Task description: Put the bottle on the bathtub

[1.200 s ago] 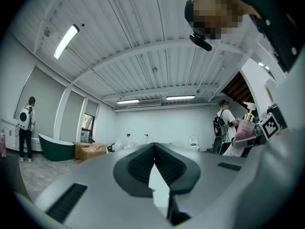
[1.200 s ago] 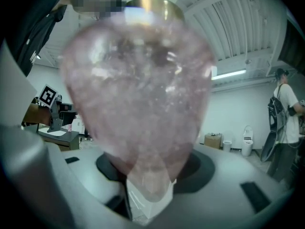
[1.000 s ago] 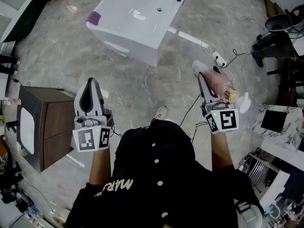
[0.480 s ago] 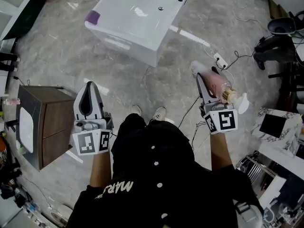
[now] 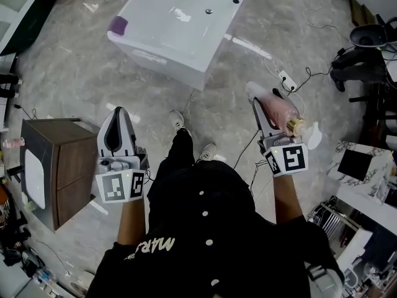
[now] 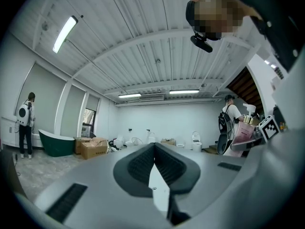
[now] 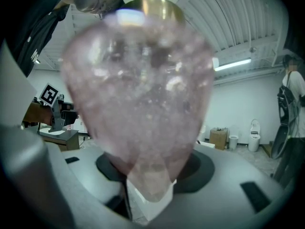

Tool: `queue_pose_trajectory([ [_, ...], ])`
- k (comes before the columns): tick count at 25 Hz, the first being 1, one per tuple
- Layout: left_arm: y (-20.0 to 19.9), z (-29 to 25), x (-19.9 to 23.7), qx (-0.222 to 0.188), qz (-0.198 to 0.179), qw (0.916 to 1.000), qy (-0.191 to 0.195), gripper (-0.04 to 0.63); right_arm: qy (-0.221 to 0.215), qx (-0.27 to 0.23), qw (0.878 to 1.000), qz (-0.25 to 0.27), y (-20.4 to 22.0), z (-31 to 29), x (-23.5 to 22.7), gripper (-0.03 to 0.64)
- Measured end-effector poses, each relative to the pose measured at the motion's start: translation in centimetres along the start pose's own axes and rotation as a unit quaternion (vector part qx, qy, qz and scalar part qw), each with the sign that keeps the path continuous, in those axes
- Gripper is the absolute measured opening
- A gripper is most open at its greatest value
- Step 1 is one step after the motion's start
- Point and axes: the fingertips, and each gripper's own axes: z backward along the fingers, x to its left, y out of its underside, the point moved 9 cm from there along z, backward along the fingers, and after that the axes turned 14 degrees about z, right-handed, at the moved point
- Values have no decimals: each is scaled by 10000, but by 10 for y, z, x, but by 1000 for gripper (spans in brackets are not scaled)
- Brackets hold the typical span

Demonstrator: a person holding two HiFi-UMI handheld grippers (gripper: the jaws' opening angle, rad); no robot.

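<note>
Holding pink bottle [image 5: 282, 112] in right gripper [image 5: 263, 104] | left gripper [image 5: 117, 113] closed, empty

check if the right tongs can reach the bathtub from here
Probably not yet. The right tongs, shut on the bottle, hang well short of the bathtub, with open floor between. Nothing blocks the path; the person likely needs to step closer.

pink bottle [image 5: 280, 112], gold collar, white pump, lying tilted, clamped in right gripper [image 5: 255, 101]; white bathtub [image 5: 158, 58] on floor, well apart.
</note>
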Motion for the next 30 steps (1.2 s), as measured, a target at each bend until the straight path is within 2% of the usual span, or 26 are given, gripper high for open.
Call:
queue_pose_trajectory([
  [18,-26,-172,95,-126,187,9981,578,9,384,223,9989,172,-20,-157,-16,225],
  [25,-20,-215,115,219,261,9952,914,9,511,519,9970,254,-21,-191,-12,225],
  [30,-10,-239,116,449,247,9937,998,9,412,699,9966,168,1,-207,-11,226],
])
